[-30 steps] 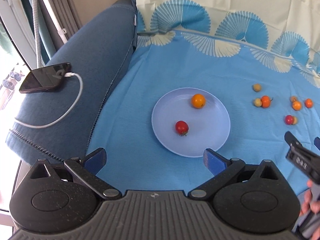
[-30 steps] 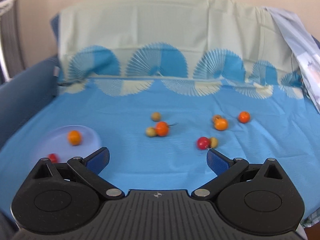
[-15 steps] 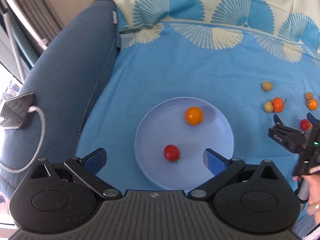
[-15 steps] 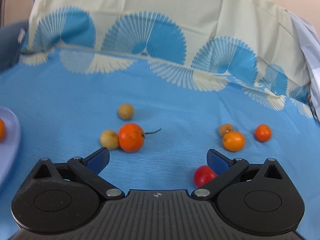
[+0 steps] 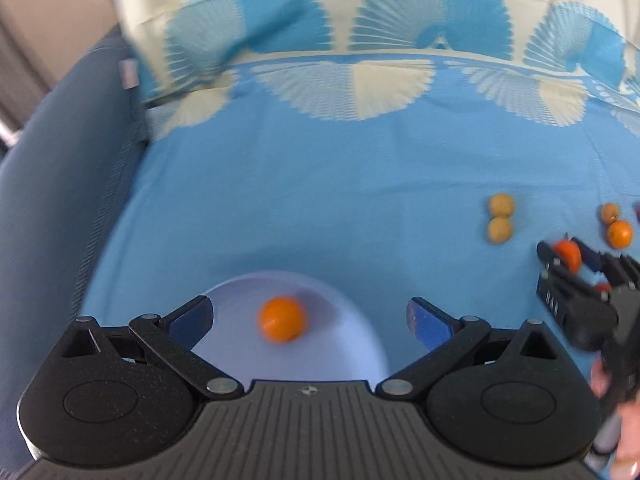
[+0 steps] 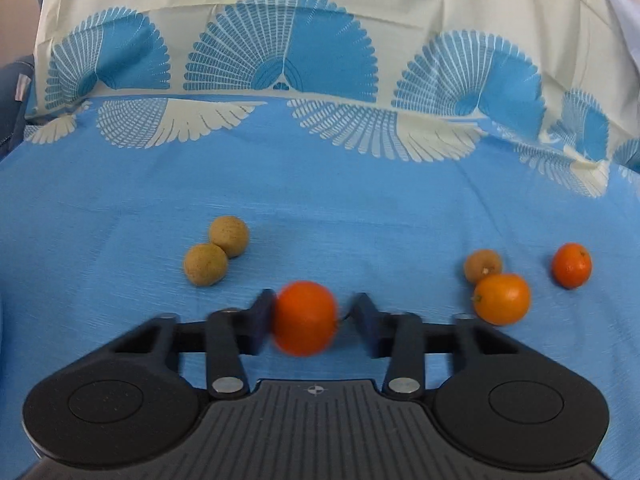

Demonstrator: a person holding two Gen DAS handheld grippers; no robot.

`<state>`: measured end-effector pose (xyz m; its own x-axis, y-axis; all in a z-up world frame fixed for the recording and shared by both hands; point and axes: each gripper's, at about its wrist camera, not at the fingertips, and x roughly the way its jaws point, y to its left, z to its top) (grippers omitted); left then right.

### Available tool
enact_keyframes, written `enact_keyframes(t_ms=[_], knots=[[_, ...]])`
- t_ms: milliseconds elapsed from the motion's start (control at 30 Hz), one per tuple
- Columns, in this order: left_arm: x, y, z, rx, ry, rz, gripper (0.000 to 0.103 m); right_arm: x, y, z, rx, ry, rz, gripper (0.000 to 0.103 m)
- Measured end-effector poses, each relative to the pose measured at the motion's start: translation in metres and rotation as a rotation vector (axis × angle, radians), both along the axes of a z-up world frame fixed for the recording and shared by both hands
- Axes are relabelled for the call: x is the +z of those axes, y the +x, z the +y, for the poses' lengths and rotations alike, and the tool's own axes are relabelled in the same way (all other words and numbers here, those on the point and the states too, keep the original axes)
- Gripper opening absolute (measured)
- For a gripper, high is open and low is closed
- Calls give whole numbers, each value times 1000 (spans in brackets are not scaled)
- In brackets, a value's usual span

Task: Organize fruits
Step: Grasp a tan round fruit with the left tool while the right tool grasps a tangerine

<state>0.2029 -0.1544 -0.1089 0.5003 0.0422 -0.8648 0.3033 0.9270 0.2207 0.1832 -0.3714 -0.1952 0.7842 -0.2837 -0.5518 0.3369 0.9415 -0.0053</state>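
Note:
A pale blue plate [image 5: 352, 312] lies on the blue cloth and holds an orange fruit [image 5: 281, 319]. My left gripper [image 5: 310, 316] is open above the plate's near side. My right gripper [image 6: 310, 318] has its jaws around a red-orange fruit [image 6: 305, 318]; the left finger touches it, the right finger stands a small gap off. It also shows in the left wrist view [image 5: 568, 254]. Two tan fruits [image 6: 216, 254] lie just beyond on the left. A tan fruit [image 6: 482, 266], an orange fruit [image 6: 502, 298] and a red-orange fruit [image 6: 571, 265] lie to the right.
A blue sofa arm [image 5: 52, 184] borders the cloth on the left. The cream and blue patterned cloth [image 6: 320, 60] rises up the backrest behind the fruits.
My right gripper moved forward and left, and its jaws have narrowed around the red-orange fruit. My left gripper moved forward over the plate; the red fruit on it is now hidden.

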Motion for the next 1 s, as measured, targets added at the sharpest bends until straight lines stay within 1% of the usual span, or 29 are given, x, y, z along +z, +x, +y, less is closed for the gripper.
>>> enact_keyframes(t_ms=[33, 100, 167, 267, 333, 400, 567, 600, 667, 700, 733, 767, 867, 1000], knots=[[-6, 6, -11, -15, -19, 11, 103, 0, -1, -2, 2, -8, 4, 37], [-21, 19, -37, -55, -68, 49, 103, 0, -4, -9, -4, 18, -1, 36], [-35, 30, -59, -97, -100, 83, 103, 1, -6, -20, -41, 54, -14, 36], [-62, 44, -91, -145, -110, 137, 103, -1, -10, -39, -113, 67, -13, 36], [-78, 50, -109, -154, -97, 166, 103, -3, -14, -54, -137, 113, -18, 36], [-88, 56, -118, -161, -99, 185, 103, -4, -16, -62, -143, 162, -28, 36], [-103, 69, -129, -158, -111, 229, 103, -7, -15, -61, -135, 153, -23, 37], [-105, 71, -129, -150, -115, 232, 100, -7, -15, -60, -136, 147, -22, 37], [-103, 70, -127, -137, -121, 221, 88, -8, -14, -58, -134, 132, -18, 37], [-99, 69, -127, -140, -129, 210, 70, -8, -14, -58, -135, 127, -17, 37], [-92, 66, -125, -149, -132, 203, 42, -7, -14, -57, -140, 126, -17, 36], [-89, 65, -125, -157, -131, 211, 29, -7, -14, -57, -149, 132, -19, 36], [-79, 61, -115, -139, -165, 230, 27, -4, -16, -54, -158, 121, -46, 35], [-58, 42, -98, -137, -164, 181, 27, 8, -24, -47, -151, 70, -127, 35]])
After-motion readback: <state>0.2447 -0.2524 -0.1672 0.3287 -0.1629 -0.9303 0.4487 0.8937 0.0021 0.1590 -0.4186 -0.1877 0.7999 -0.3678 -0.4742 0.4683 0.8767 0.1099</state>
